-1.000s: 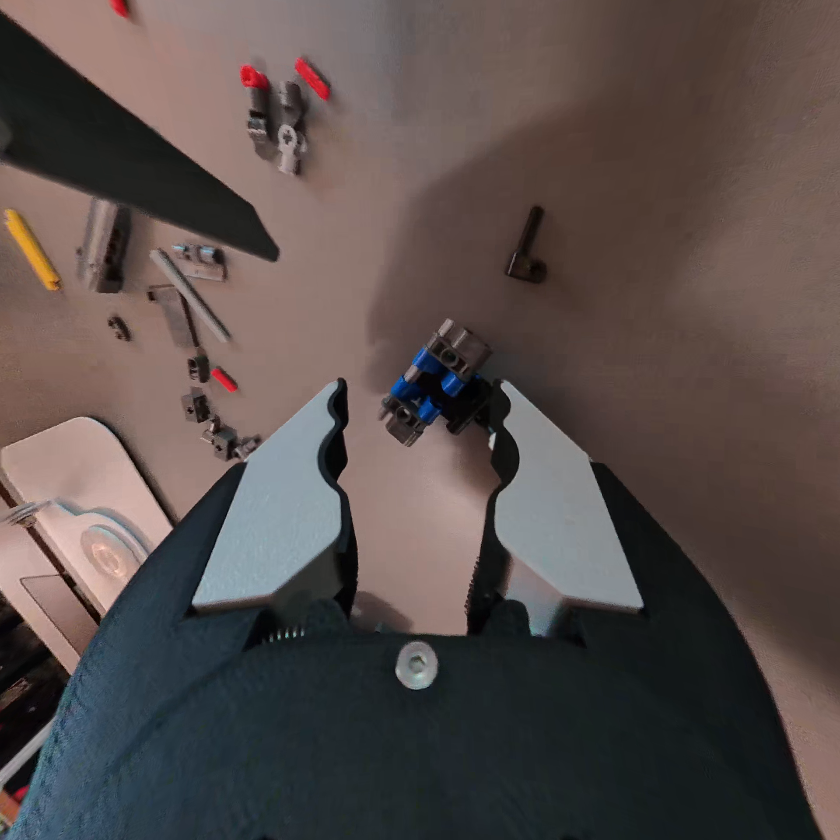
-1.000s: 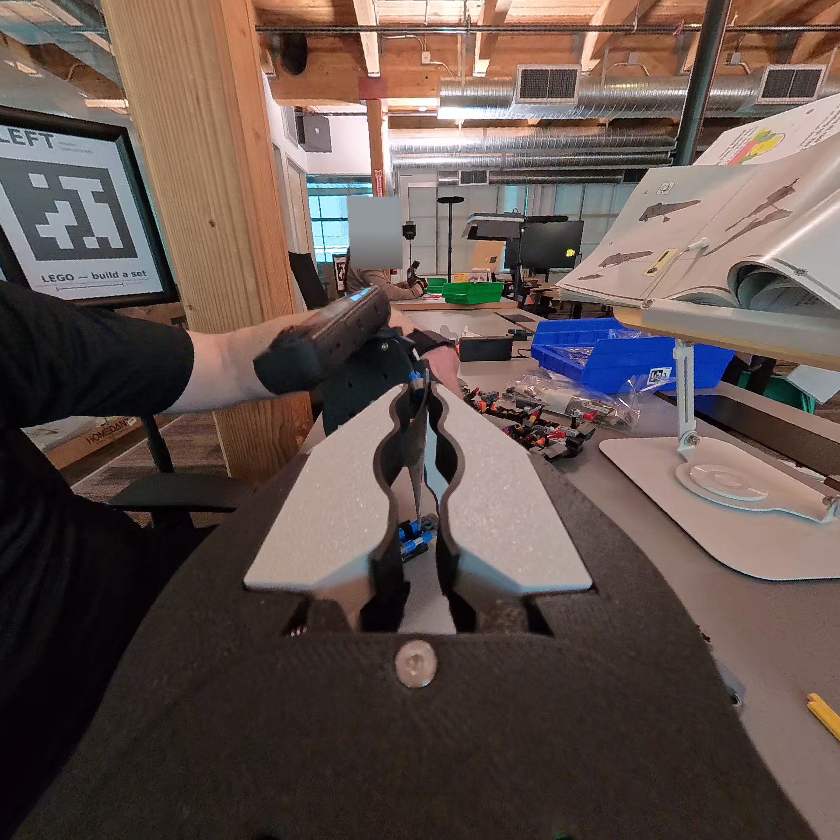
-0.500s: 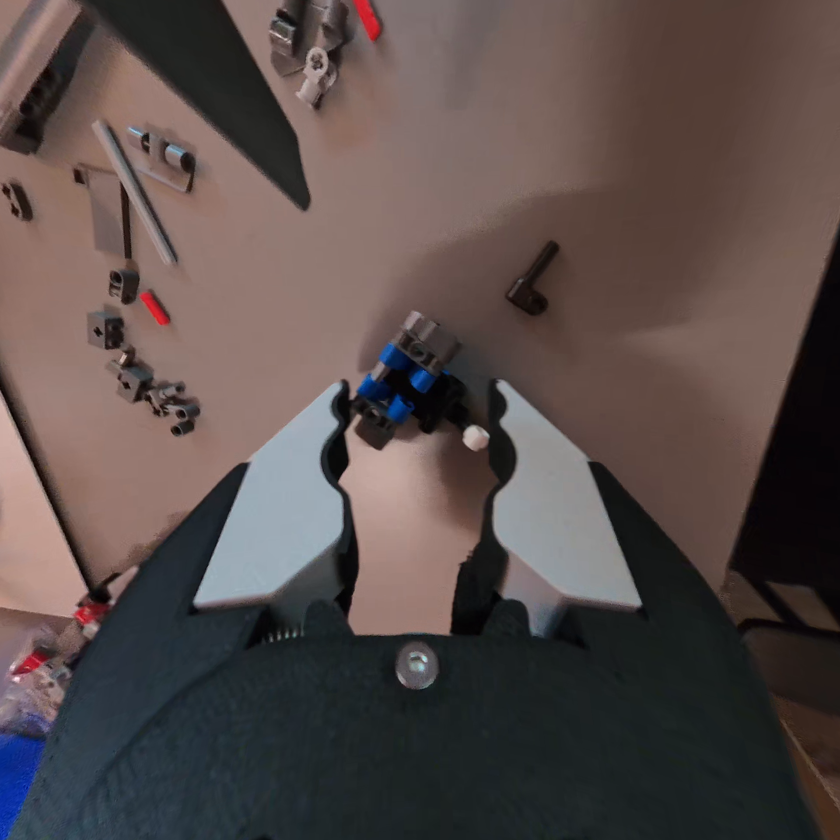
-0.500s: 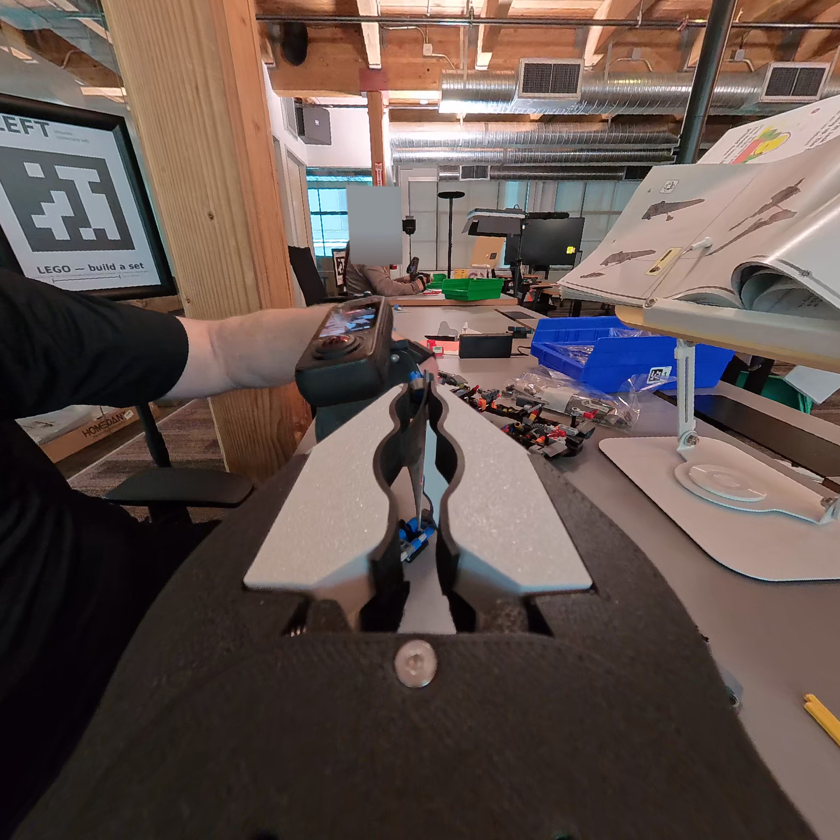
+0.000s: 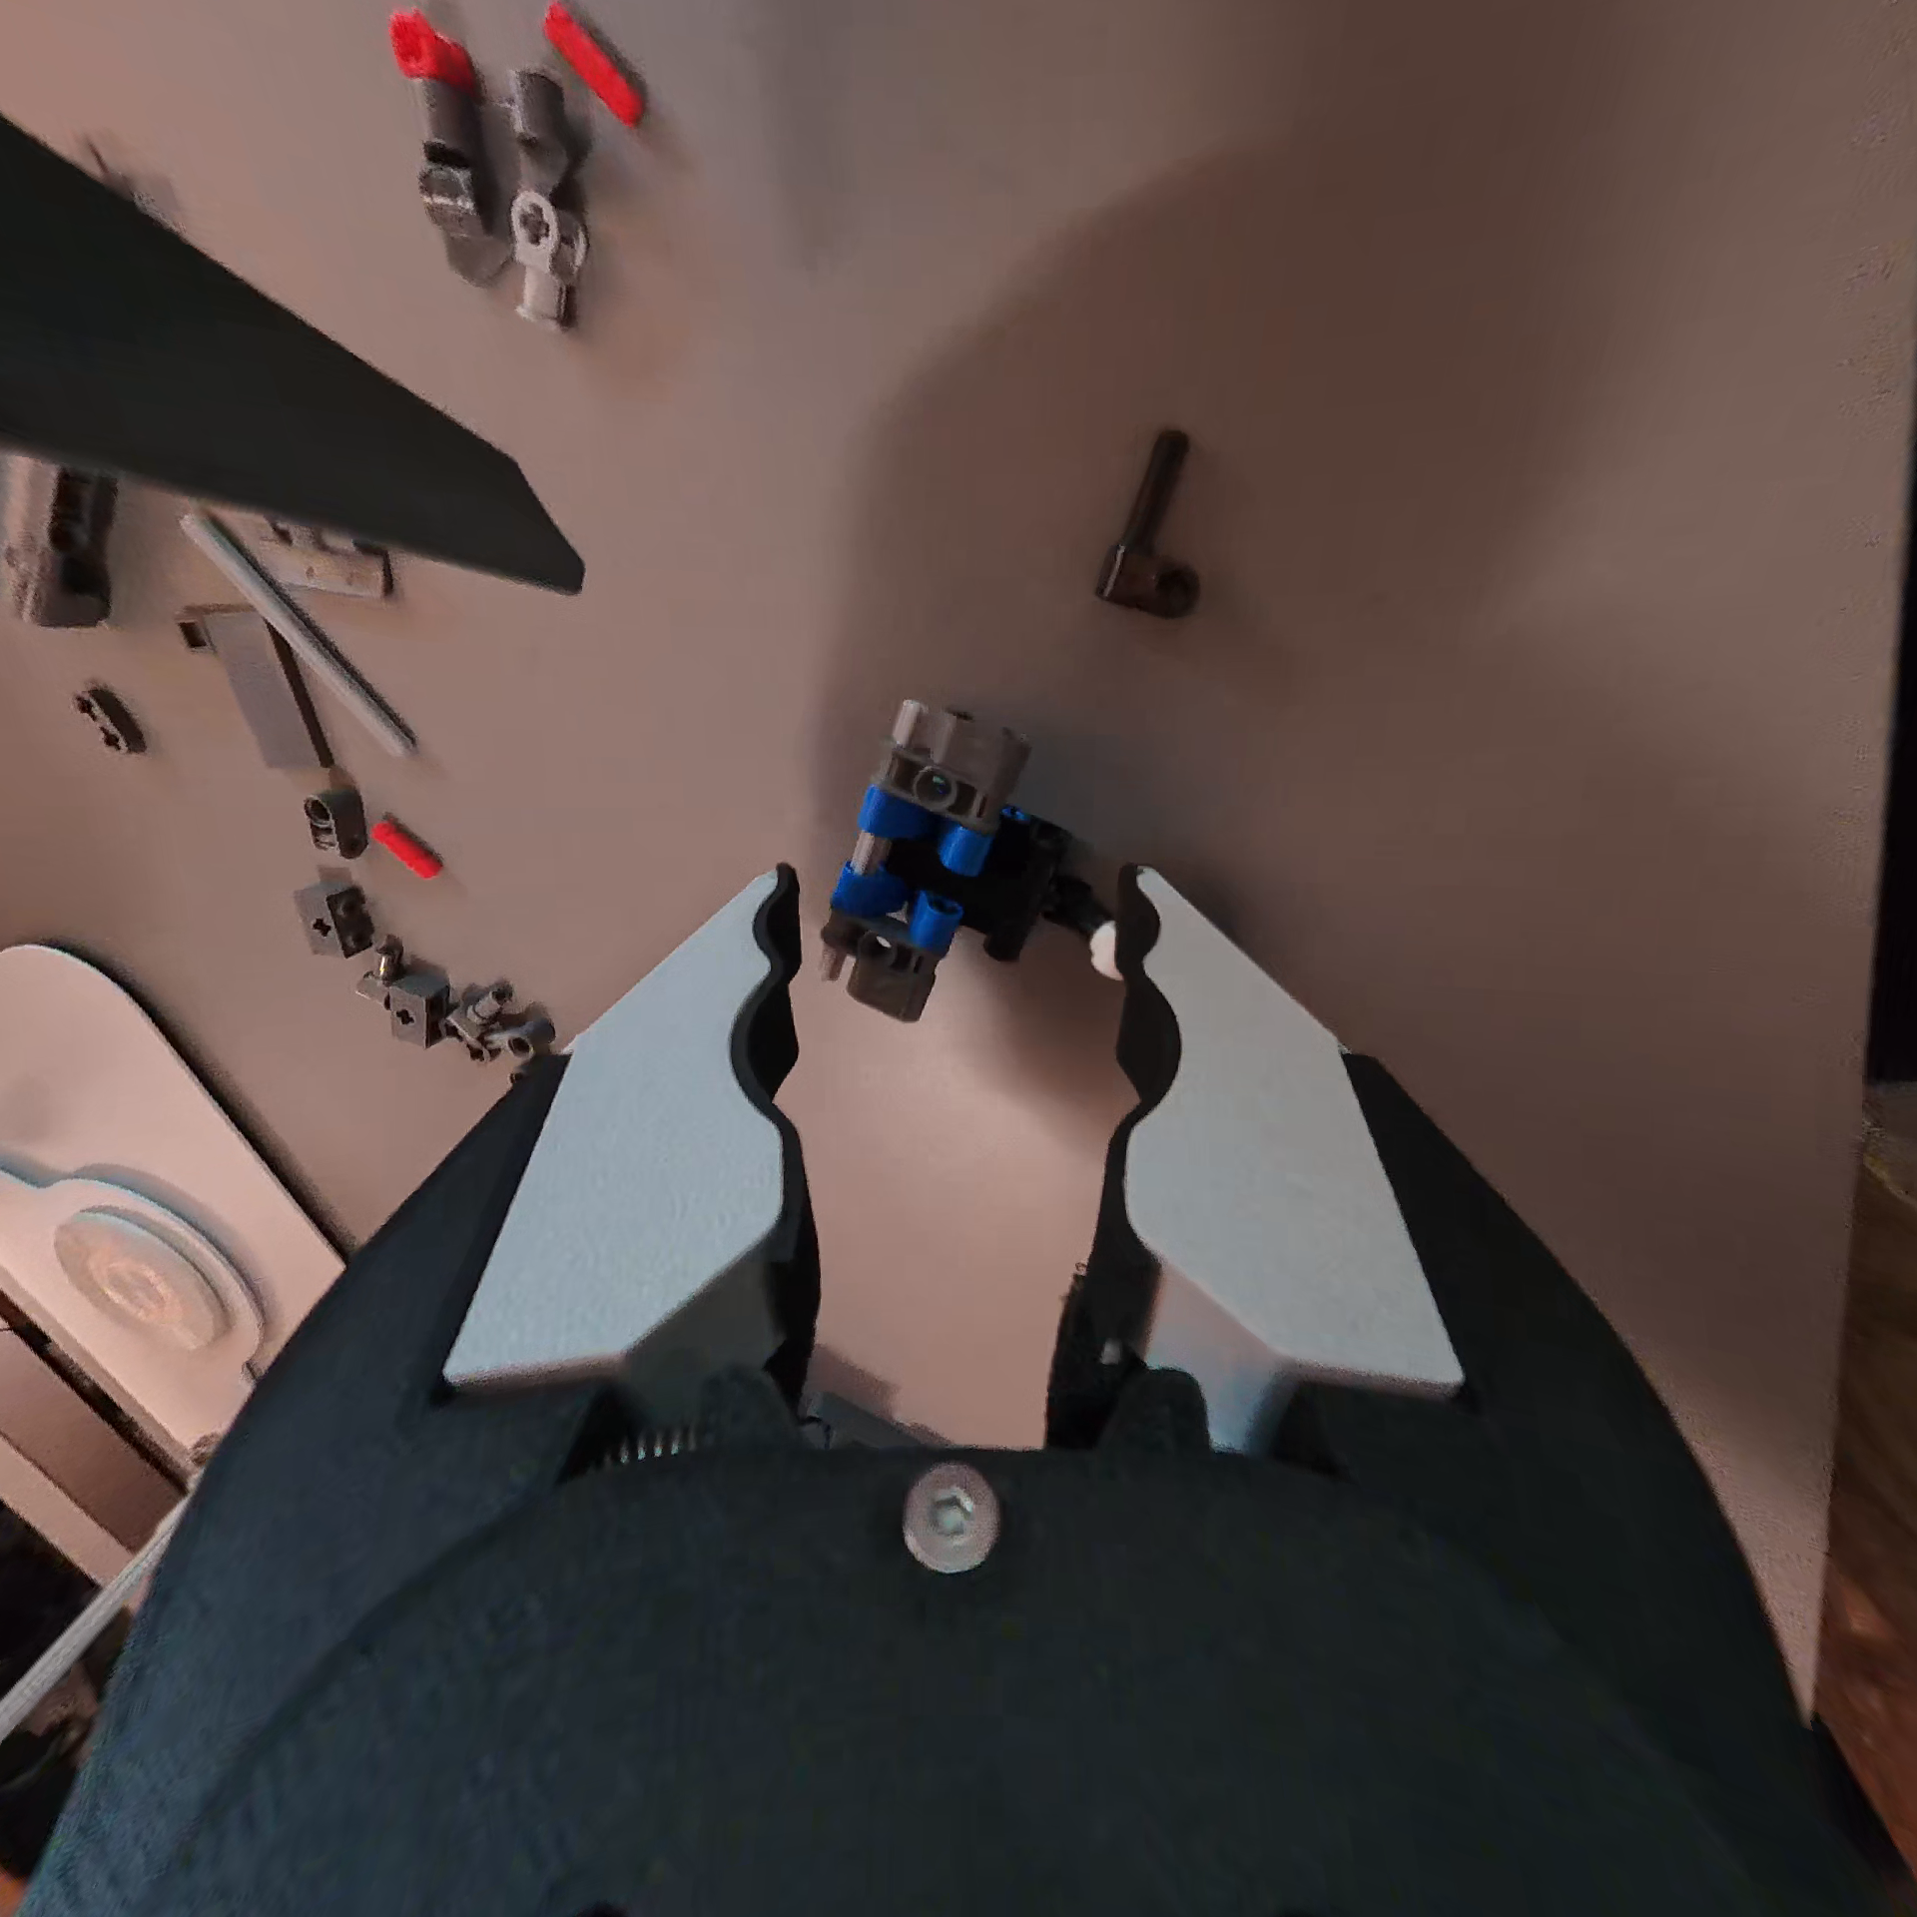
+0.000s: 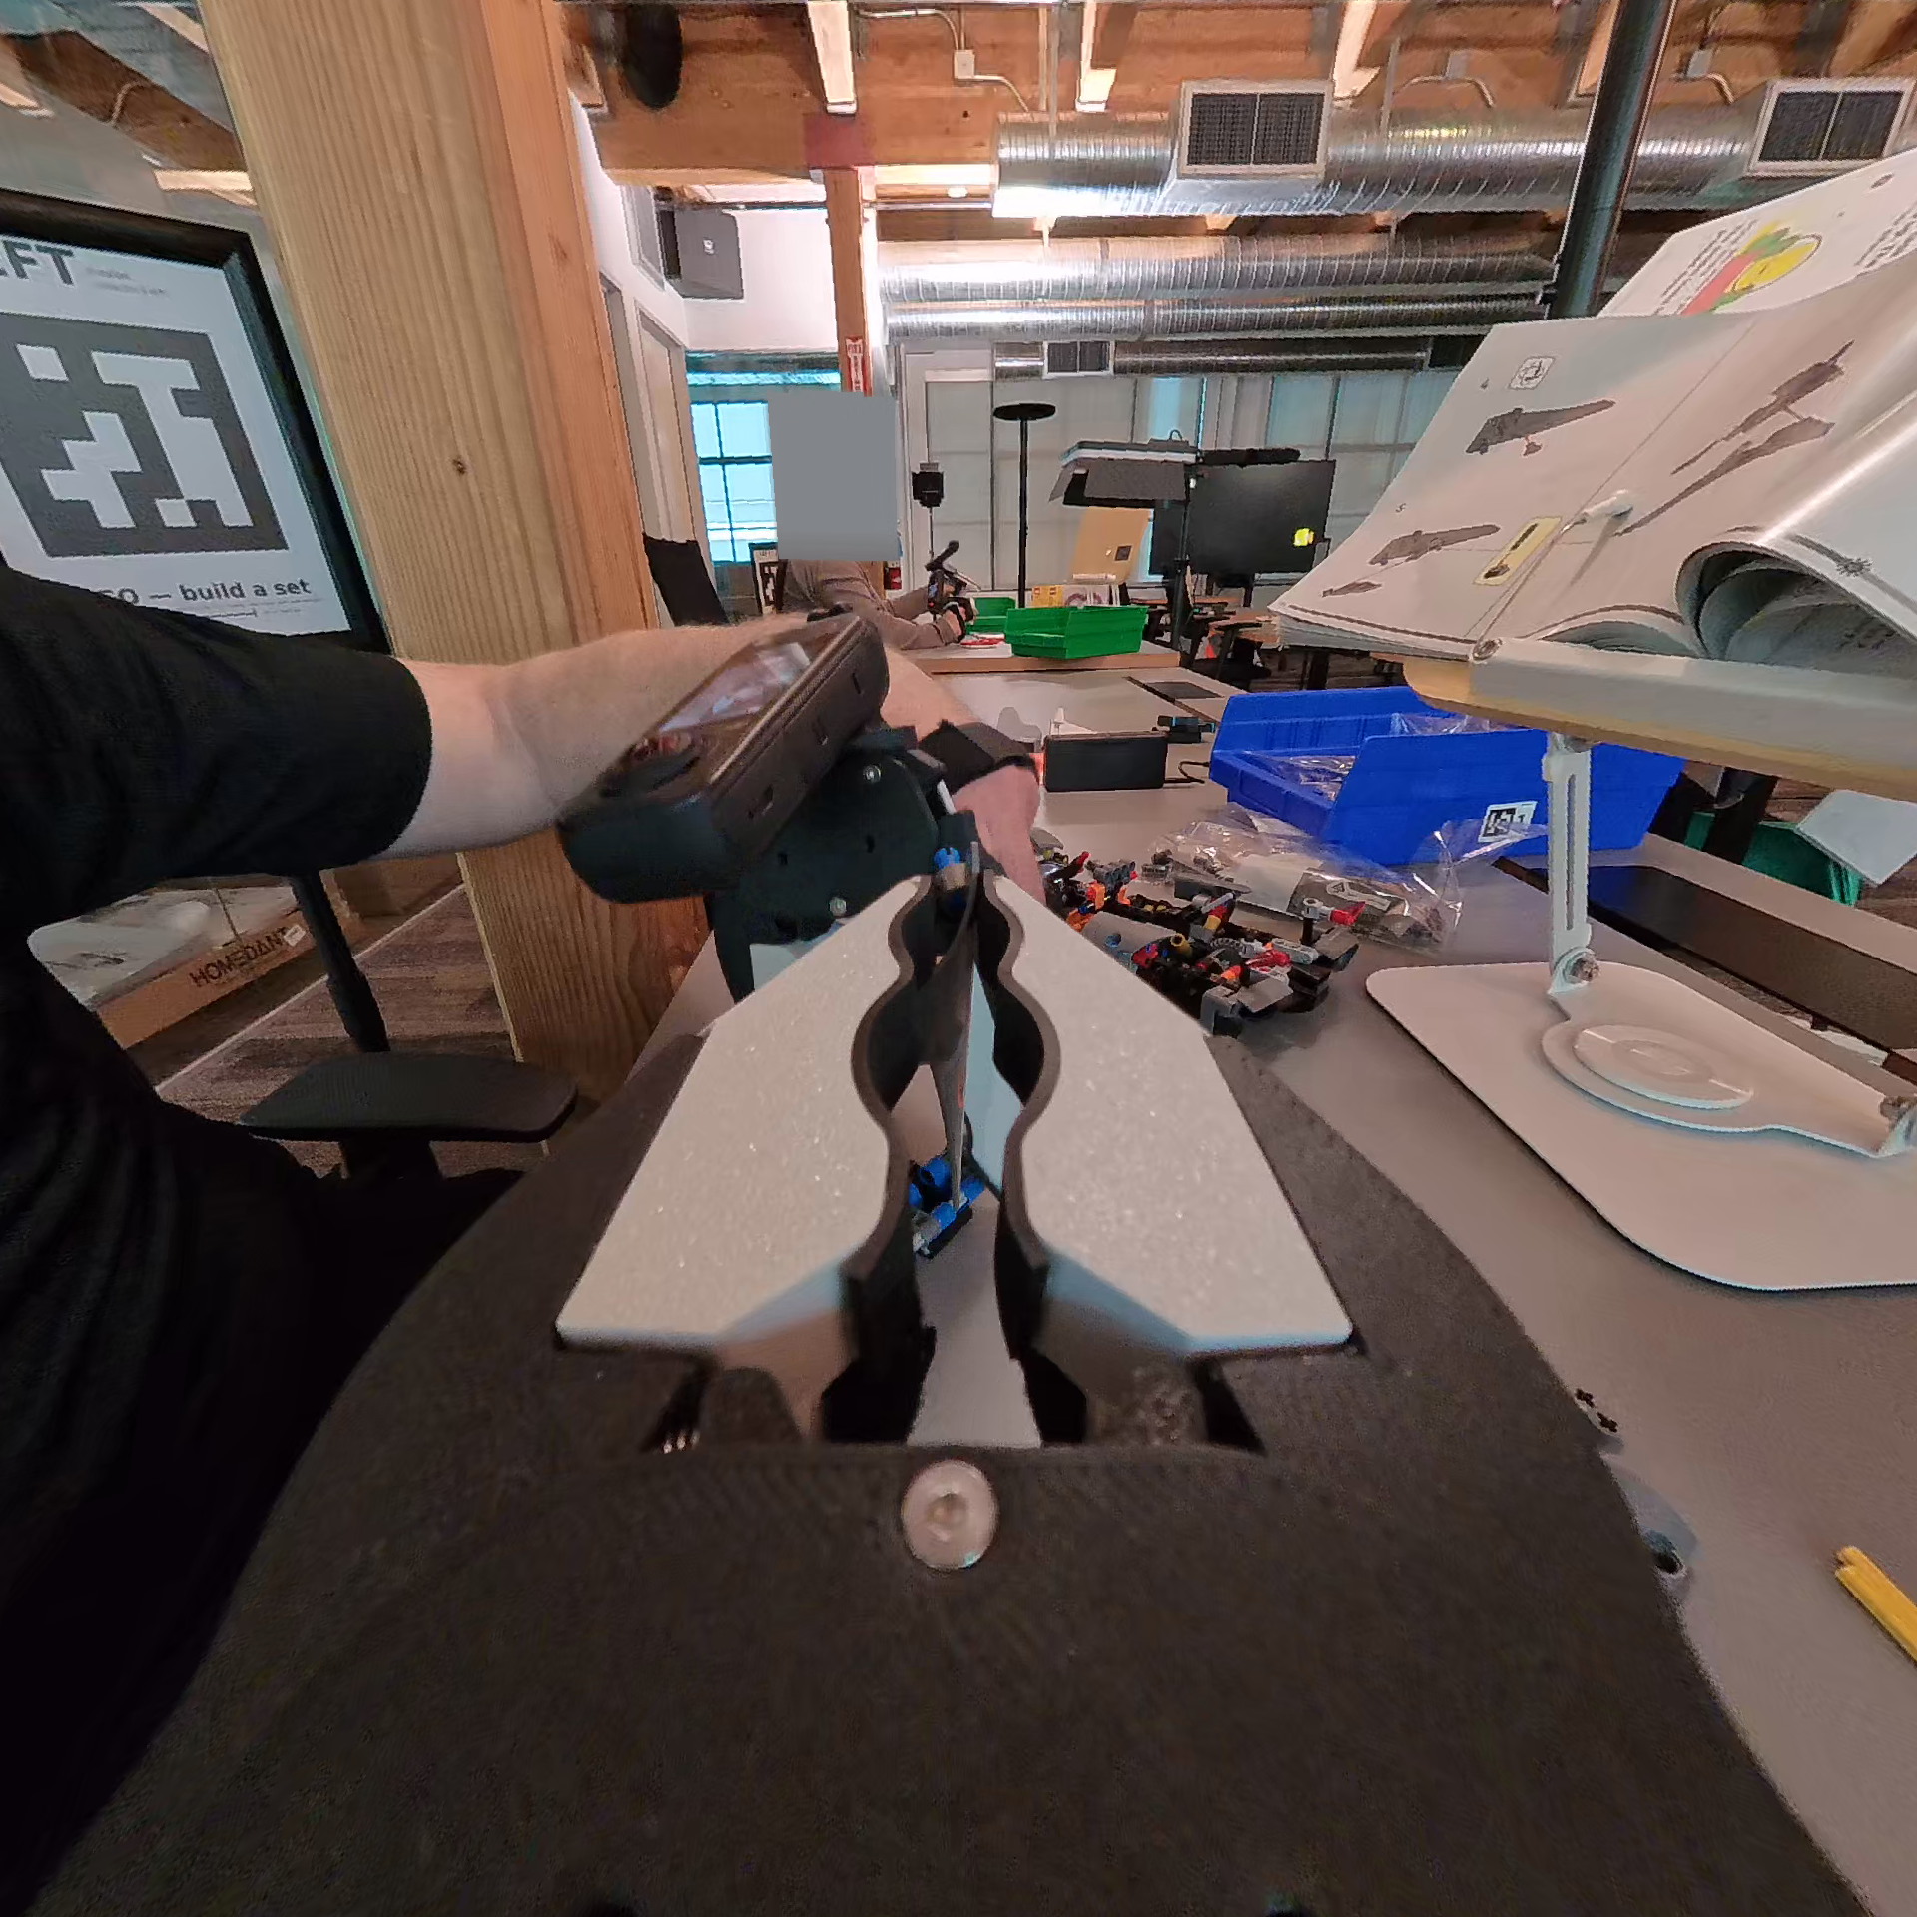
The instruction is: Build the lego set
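Observation:
A small lego assembly (image 5: pixel 939 851) of blue, grey and black parts lies on the grey table (image 5: pixel 1349 311). My left gripper (image 5: pixel 956 913) is open and points down at it, the assembly just beyond and between the fingertips, closer to the left finger. The assembly also shows low in the gap of the right wrist view (image 6: pixel 939 1193). My right gripper (image 6: pixel 949 897) is shut on a thin grey lego piece with a blue end (image 6: pixel 942 861) at its tips, held above the table behind the left gripper's body (image 6: pixel 820 830).
Loose grey, black and red parts (image 5: pixel 498 197) lie left of the assembly, and a dark L-shaped pin (image 5: pixel 1146 539) lies beyond it. A white book-stand base (image 6: pixel 1660 1079) holds the open manual (image 6: pixel 1660 446). A lego pile (image 6: pixel 1224 954) and blue bin (image 6: pixel 1400 757) stand behind. Left tips to right tips: about 15 centimetres. From my left tips it is roughly 6 centimetres to the dark L-shaped pin (image 5: pixel 1146 539); from my right, 15 centimetres.
My left gripper swung over the table and back, staying open; the assembly now sits between its fingertips rather than against one finger. The right gripper has barely moved.

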Tool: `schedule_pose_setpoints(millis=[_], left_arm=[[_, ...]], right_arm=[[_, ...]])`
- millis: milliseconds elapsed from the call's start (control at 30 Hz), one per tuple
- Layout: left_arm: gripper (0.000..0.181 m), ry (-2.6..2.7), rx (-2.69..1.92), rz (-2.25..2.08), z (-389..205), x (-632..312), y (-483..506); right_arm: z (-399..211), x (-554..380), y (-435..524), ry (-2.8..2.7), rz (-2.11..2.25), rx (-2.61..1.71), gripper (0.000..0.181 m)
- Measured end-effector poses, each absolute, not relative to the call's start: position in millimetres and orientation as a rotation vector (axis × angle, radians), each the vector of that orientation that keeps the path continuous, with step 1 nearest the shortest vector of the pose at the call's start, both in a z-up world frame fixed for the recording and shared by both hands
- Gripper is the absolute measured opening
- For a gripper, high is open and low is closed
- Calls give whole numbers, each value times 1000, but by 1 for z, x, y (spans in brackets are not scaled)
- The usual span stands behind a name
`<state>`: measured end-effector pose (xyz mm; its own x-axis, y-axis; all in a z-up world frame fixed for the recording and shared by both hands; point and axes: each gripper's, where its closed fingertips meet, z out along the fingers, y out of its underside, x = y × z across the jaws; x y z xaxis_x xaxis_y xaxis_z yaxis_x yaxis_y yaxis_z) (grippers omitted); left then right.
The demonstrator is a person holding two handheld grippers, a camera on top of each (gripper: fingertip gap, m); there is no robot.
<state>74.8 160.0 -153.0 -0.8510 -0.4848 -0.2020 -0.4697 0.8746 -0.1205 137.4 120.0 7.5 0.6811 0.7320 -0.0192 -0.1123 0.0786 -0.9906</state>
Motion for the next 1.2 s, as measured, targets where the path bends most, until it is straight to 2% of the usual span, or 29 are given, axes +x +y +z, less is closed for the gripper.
schedule_pose_setpoints(millis=[133,367,500,733,1000,1200], left_arm=[[44,2846,-787,-138,-156,76,158],[42,2638,-858,-172,-150,89,171],[42,2332,-883,-292,-119,104,179],[41,1718,-701,-372,-29,126,192],[41,1492,-452,-238,2,139,175],[41,1446,-374,-183,3,147,164]], right_arm=[[6,136,120,-578,685,-1360,4],[7,140,122,-557,655,-1370,4],[1,151,133,-492,581,-1435,4],[-12,157,148,-436,426,-1533,4],[-5,151,148,-457,294,-1511,4],[0,155,148,-436,215,-1500,4]])
